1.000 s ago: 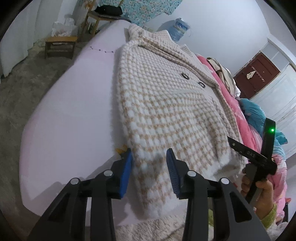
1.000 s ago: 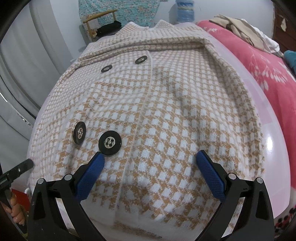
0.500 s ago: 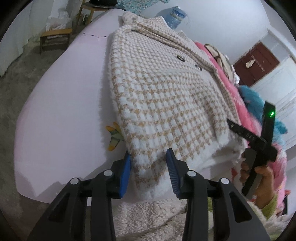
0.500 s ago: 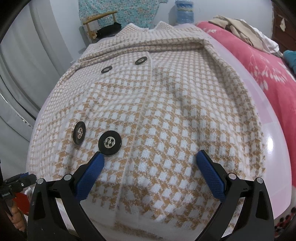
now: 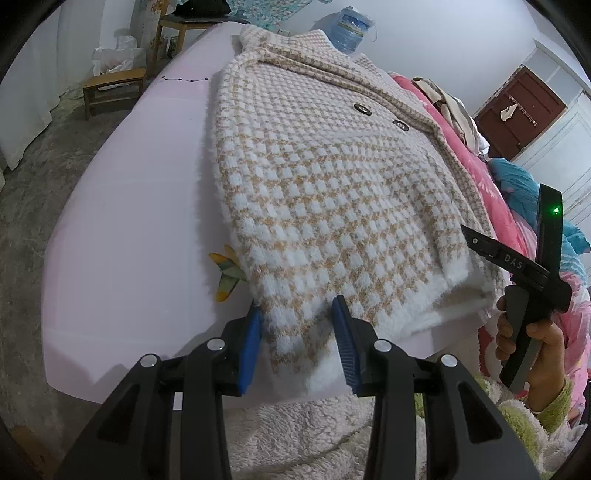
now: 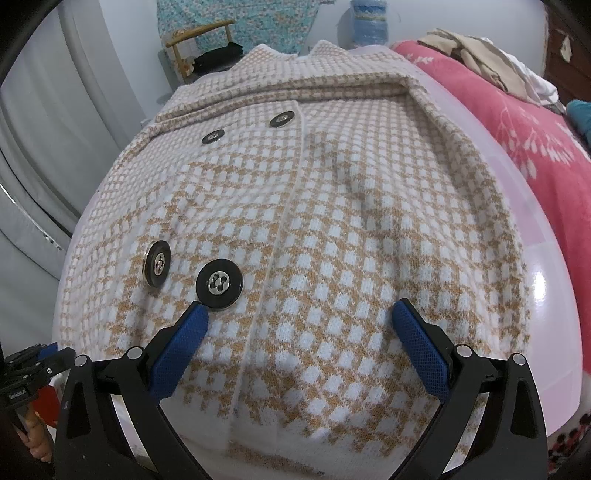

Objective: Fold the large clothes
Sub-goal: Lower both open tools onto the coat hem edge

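A tan-and-white checked knit coat (image 5: 332, 173) with black buttons lies flat on a pale pink table (image 5: 129, 206), collar at the far end. My left gripper (image 5: 297, 325) is open, its blue pads either side of the coat's near hem corner, which hangs over the table edge. In the right wrist view the coat (image 6: 332, 229) fills the frame. My right gripper (image 6: 297, 314) is wide open just above the coat's lower front, next to a large black button (image 6: 219, 283). The right gripper also shows in the left wrist view (image 5: 532, 269), held in a hand.
A pink flowered blanket (image 6: 517, 122) with piled clothes lies to the right of the table. A wooden stool (image 5: 110, 85), a chair and a water bottle (image 5: 352, 27) stand at the far end. A dark red door (image 5: 517, 110) is at the back right. A fluffy cream garment (image 5: 295, 435) is below the left gripper.
The left gripper has drawn back toward the near table edge, so the coat's hem corner now sits between its pads. The right gripper has stayed in place, open.
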`<state>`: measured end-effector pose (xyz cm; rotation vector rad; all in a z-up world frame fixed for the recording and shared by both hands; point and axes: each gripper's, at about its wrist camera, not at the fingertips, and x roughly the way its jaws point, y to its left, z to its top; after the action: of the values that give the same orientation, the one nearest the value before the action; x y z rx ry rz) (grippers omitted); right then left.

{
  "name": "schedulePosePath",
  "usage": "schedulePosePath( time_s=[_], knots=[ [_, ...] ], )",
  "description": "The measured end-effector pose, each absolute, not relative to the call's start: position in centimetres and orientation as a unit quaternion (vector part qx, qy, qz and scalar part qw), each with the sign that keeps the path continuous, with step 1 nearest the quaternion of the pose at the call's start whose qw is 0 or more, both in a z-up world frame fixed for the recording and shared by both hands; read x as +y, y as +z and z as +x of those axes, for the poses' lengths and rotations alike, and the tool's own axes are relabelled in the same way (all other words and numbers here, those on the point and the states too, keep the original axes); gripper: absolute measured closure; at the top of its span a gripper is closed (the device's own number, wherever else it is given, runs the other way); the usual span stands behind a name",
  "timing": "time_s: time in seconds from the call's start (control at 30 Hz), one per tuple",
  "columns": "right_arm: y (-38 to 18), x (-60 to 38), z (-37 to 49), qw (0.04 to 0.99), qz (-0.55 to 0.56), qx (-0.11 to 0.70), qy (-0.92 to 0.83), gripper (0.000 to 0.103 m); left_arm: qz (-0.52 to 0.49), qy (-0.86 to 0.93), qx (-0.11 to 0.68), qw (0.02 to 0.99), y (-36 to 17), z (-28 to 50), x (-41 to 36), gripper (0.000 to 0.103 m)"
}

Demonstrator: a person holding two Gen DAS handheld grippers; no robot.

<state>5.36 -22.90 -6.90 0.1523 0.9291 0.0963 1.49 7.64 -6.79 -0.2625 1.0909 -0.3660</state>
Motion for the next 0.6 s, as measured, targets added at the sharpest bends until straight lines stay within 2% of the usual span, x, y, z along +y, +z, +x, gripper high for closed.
schedulePosePath(
  time_s=[0.6],
  knots=[
    [-6.85,-22.87,5.29,0.891,0.073,0.446,0.047,0.008,-0.115,-0.17,0.515,0.832,-6.76,1.57,7.38,0.066]
  ],
)
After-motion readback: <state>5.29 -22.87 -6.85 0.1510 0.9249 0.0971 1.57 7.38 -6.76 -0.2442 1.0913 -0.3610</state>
